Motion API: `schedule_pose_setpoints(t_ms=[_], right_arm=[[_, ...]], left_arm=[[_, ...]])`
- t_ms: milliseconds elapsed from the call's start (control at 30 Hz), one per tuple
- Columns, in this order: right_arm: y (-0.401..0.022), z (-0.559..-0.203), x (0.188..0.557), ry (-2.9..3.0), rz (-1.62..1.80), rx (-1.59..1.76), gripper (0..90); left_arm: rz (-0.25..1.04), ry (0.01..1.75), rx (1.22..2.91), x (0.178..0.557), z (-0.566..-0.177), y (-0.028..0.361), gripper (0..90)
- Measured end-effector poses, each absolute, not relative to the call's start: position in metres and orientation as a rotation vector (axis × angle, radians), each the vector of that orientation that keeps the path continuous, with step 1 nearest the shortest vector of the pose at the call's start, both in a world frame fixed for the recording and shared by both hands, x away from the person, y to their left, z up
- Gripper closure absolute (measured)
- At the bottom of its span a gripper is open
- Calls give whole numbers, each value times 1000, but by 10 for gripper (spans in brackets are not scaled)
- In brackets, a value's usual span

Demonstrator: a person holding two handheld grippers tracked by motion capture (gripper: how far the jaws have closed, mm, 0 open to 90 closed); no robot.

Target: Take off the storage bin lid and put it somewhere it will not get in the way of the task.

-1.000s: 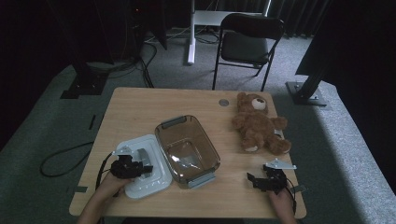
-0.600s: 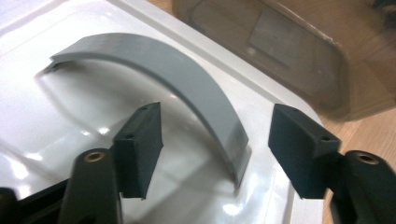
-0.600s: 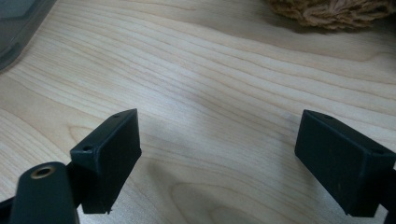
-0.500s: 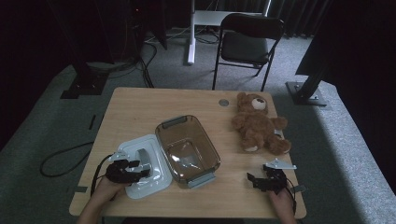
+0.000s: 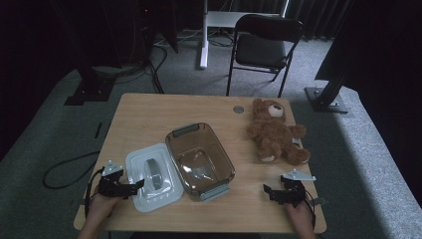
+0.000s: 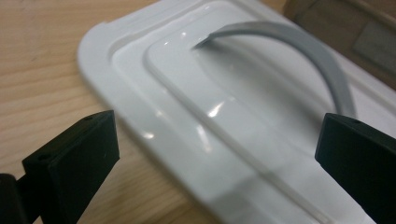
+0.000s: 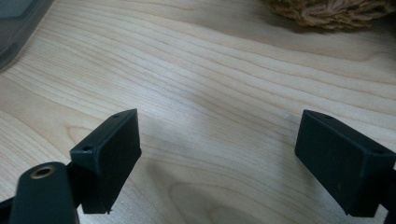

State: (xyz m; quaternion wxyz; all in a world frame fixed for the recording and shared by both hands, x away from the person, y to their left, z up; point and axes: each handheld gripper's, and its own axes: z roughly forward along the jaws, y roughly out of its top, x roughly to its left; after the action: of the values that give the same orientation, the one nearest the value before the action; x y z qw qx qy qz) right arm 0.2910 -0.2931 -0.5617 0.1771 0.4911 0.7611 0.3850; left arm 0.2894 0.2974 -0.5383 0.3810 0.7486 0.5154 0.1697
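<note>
Backing off leftward since the earlier frame, the left gripper [image 5: 133, 185] has just spread its jaws wide, releasing the white lid [image 5: 152, 177], whose near edge lies between them untouched. Just beyond the lid sits the clear container [image 5: 200, 160]. Right gripper [image 5: 272, 192] rests wide open over bare table [image 7: 224, 93], teddy bear [image 5: 274, 132] ahead.

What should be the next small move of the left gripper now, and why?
Probably draw the left gripper back from the white lid: the lid lies flat on the table beside the clear container, and the jaws, just opened, grip nothing.
</note>
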Motion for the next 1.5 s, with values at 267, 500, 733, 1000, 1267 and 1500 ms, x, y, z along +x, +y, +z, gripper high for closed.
schedule_pose_setpoints(t_ms=[267, 500, 733, 1000, 1267, 1500], right_arm=[[-293, -562, 291, 2155, 1087, 1389, 134], [-293, -562, 291, 2155, 1085, 1389, 133], [-293, -562, 291, 2158, 1096, 1387, 134], [-302, -541, 281, 1973, 1178, 1344, 135], [-320, -499, 284, 1797, 1230, 1415, 128], [-330, -470, 302, 1735, 1261, 1482, 126]], left_arm=[[525, 1406, 1856, 282, -540, 313, 5], [660, 1518, 1825, 277, -545, 325, 5], [672, 1605, 1843, 277, -552, 331, 5], [676, 1615, 1885, 281, -556, 328, 6], [683, 1629, 1874, 282, -557, 328, 5], [690, 1648, 1861, 280, -557, 327, 6]])
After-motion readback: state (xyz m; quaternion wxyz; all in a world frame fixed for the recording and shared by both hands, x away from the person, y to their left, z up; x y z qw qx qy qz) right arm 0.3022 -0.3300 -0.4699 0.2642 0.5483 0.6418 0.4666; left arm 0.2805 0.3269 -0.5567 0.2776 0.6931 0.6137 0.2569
